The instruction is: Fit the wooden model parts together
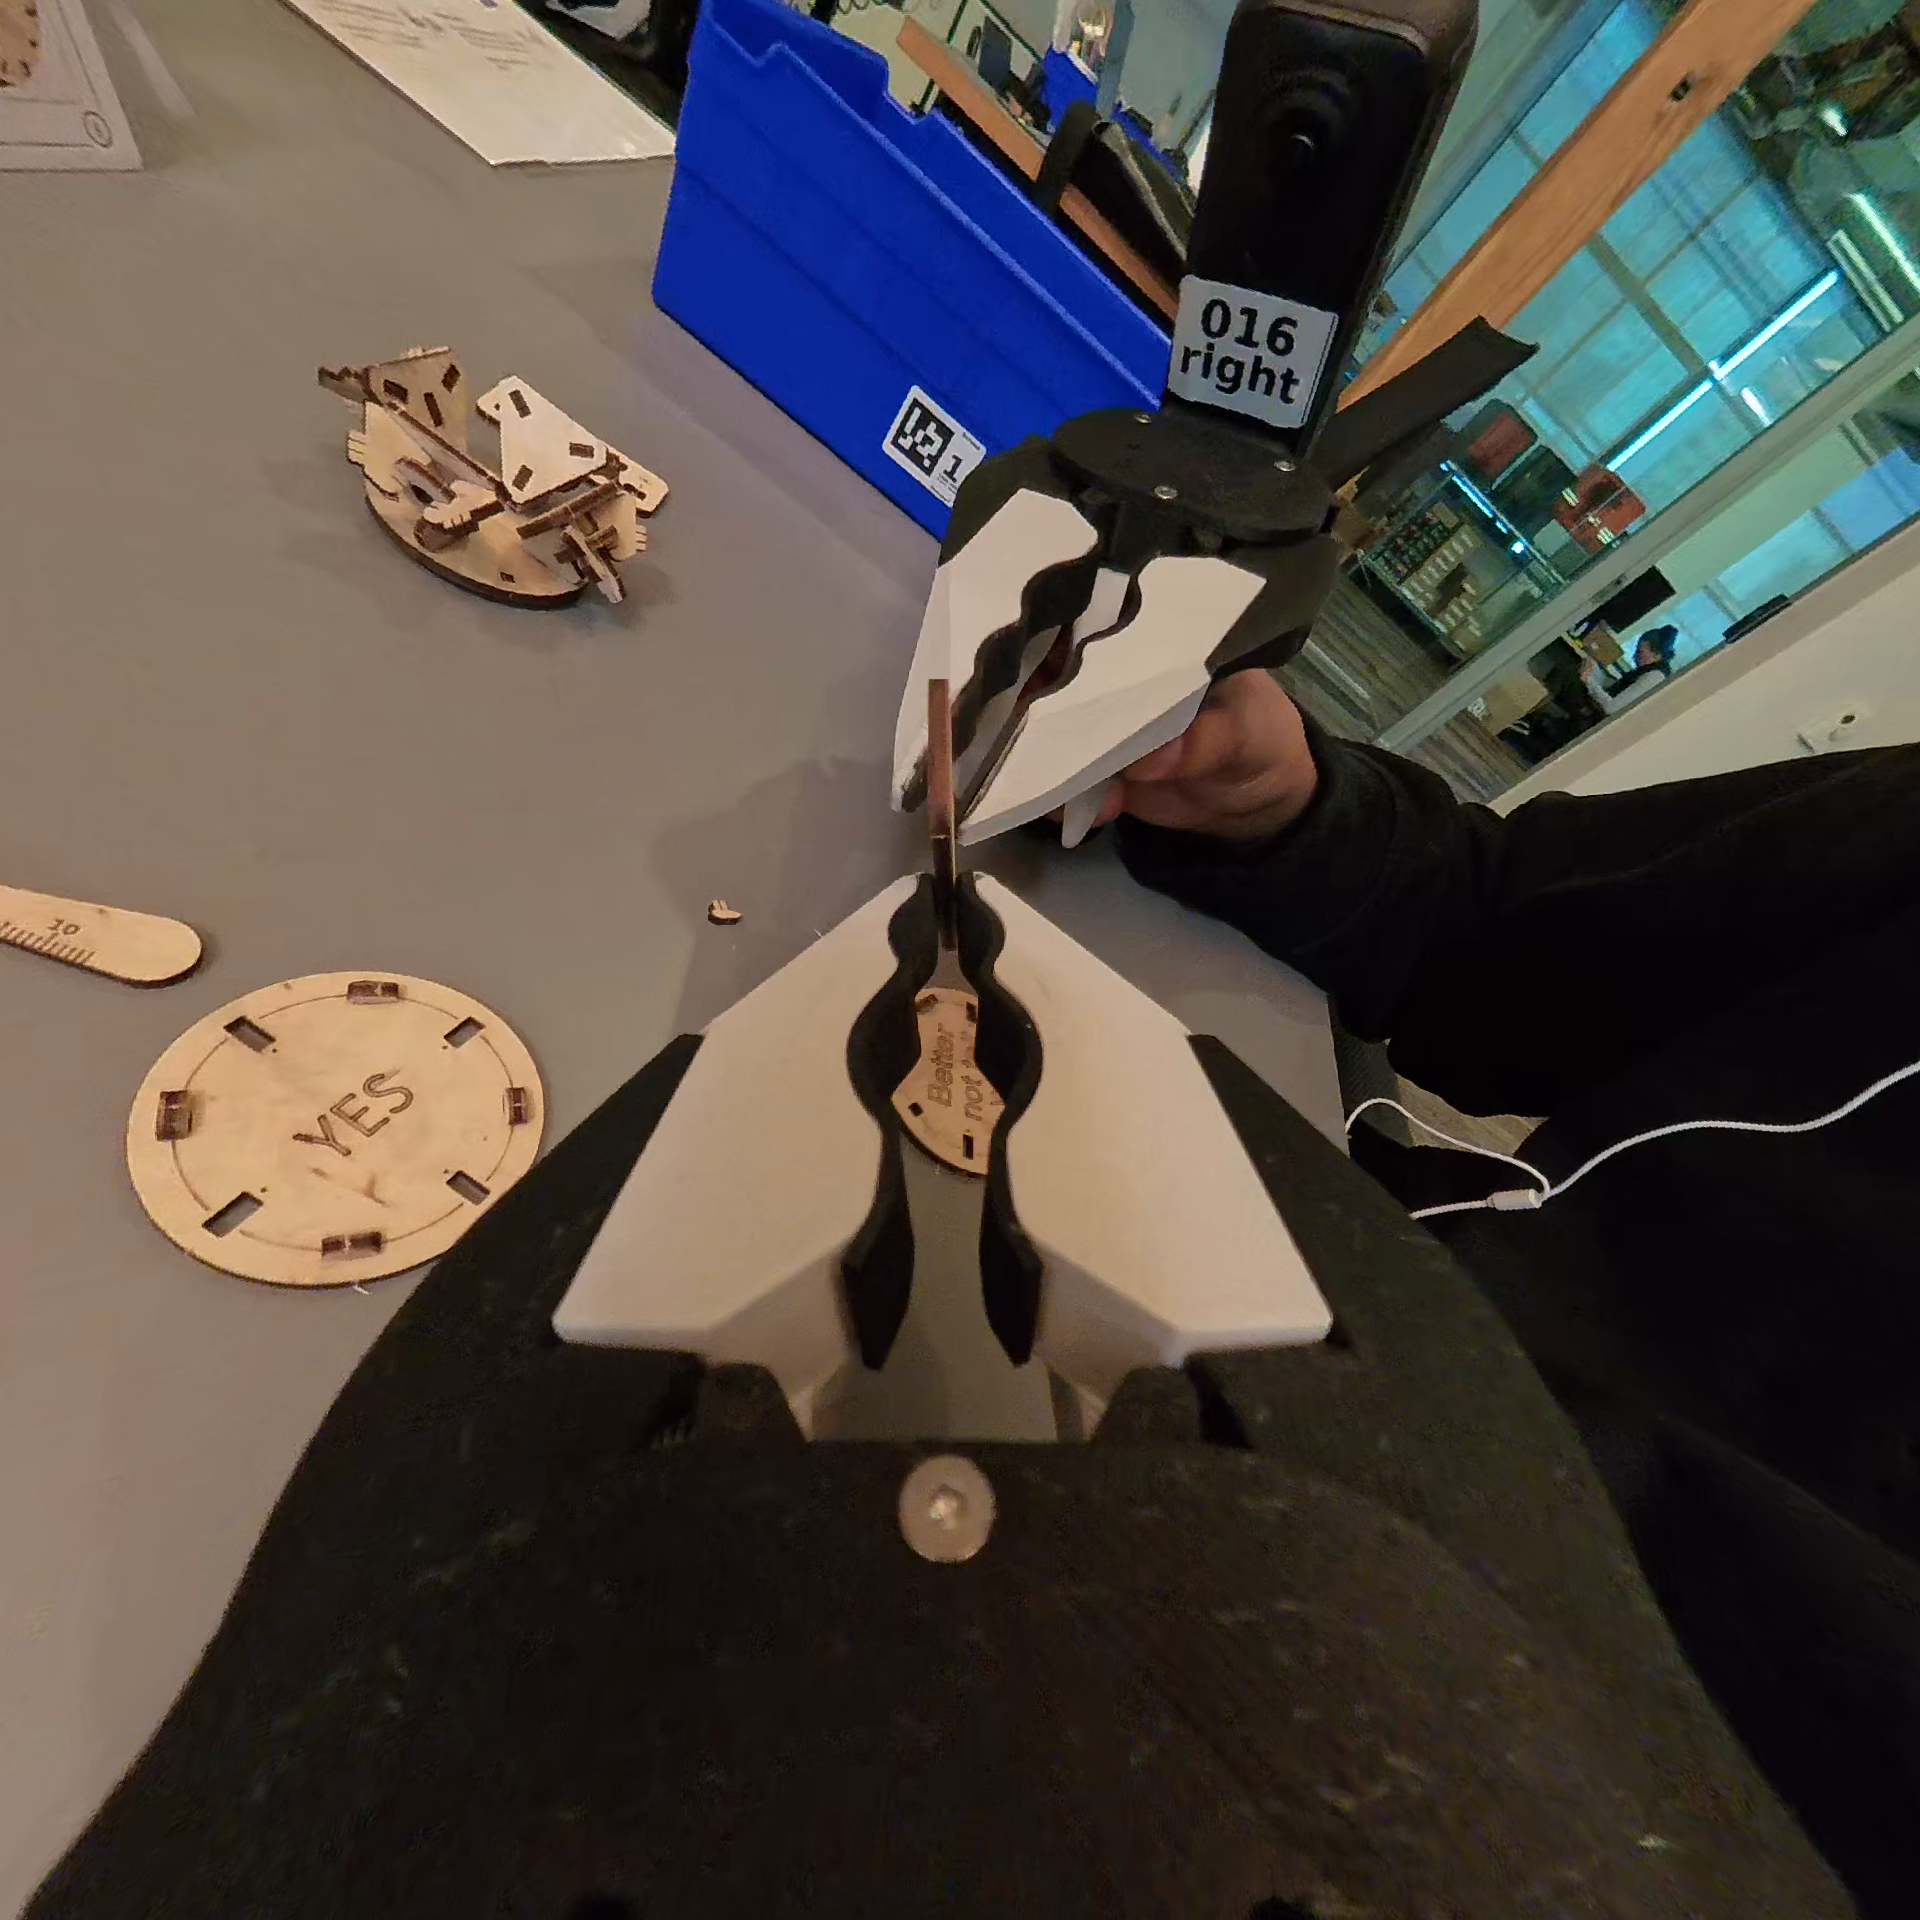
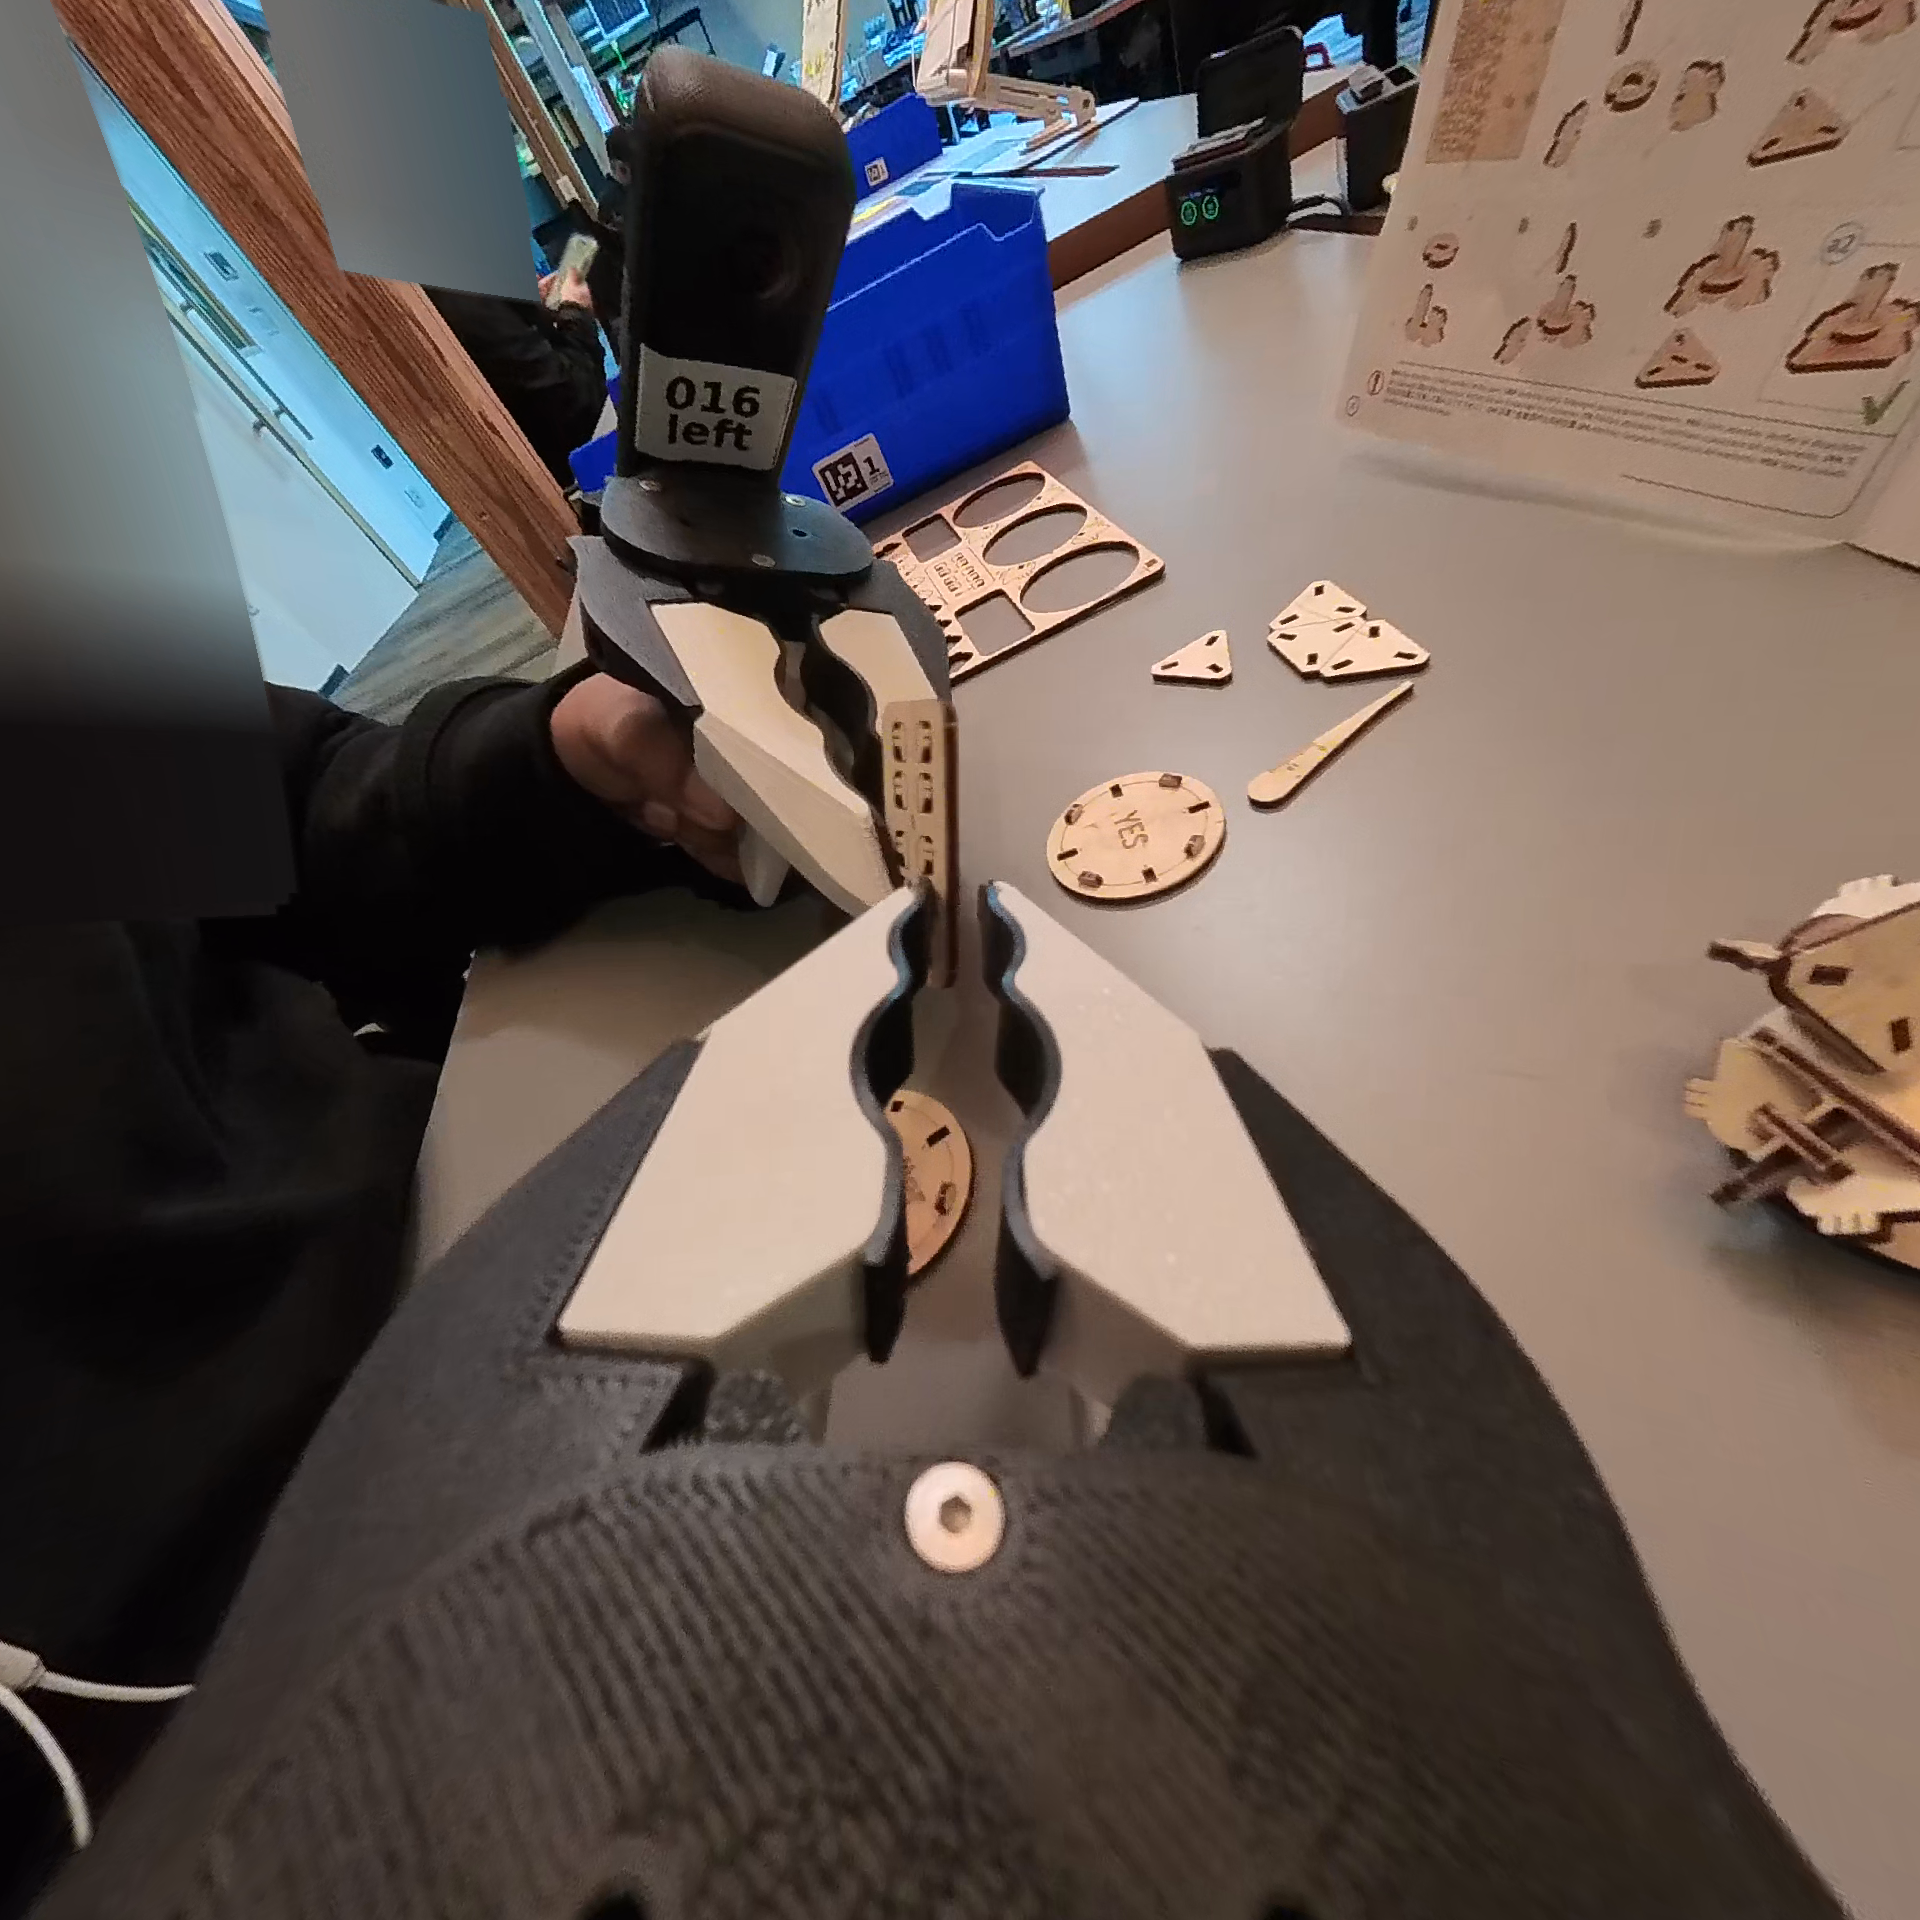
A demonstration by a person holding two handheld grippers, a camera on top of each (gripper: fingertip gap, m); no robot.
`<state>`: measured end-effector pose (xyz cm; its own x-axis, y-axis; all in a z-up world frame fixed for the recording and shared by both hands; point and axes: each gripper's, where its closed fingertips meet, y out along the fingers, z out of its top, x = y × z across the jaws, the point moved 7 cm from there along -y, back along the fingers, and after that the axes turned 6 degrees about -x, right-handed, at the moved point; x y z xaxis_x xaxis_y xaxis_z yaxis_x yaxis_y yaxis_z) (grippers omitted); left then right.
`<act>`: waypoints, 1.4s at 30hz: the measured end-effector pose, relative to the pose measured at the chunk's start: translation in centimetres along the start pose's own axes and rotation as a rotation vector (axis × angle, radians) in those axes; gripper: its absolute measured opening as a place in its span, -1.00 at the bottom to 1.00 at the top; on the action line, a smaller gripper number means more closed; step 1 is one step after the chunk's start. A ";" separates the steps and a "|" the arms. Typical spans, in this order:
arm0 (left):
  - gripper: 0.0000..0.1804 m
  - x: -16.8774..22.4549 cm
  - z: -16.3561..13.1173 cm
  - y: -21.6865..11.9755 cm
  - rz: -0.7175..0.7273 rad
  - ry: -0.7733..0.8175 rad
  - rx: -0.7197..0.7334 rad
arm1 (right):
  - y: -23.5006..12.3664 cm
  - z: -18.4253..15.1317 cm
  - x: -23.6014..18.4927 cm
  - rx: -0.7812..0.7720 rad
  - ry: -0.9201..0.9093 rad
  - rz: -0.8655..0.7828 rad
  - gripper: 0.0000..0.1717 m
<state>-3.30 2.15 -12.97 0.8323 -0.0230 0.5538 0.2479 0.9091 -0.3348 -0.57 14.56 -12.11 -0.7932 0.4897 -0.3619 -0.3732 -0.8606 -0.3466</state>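
Left gripper [image 1: 940, 883] pinches thin wooden strip [image 1: 940, 769] upright, frame centre; right gripper [image 2: 951, 894] narrowly parted around it, one pad clear. Engraved disc [image 1: 332, 1127] lower left.

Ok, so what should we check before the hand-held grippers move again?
1. Left hand-held gripper pinches the wooden strip on both sides: ok.
2. Right hand-held gripper grips the strip: not ok, its jaws are apart, with a gap at one pad.
3. Strip stands upright: ok.
4. Small wooden disc lies flat on the table below both grippers: ok.
5. Tiny wood chip sits apart from the grippers: ok.
6. Strip undamaged: cannot tell.
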 end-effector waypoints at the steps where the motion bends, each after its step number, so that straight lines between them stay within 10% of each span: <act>1: -1.00 0.0 0.0 0.0 0.002 0.002 0.000 | 0.0 0.0 0.0 -0.001 -0.005 0.001 -0.93; 28: -0.96 0.9 -0.2 1.0 0.239 0.204 -0.051 | 0.3 -0.5 0.1 -0.063 -0.046 -0.090 -0.97; 42: -1.00 -0.6 0.3 -0.4 0.078 0.005 0.049 | -1.7 0.8 1.0 0.111 0.063 -0.009 -0.76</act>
<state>-4.05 1.90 -12.94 0.8505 0.0472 0.5238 0.1576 0.9274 -0.3393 -1.11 16.36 -11.18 -0.7590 0.5023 -0.4142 -0.4337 -0.8646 -0.2538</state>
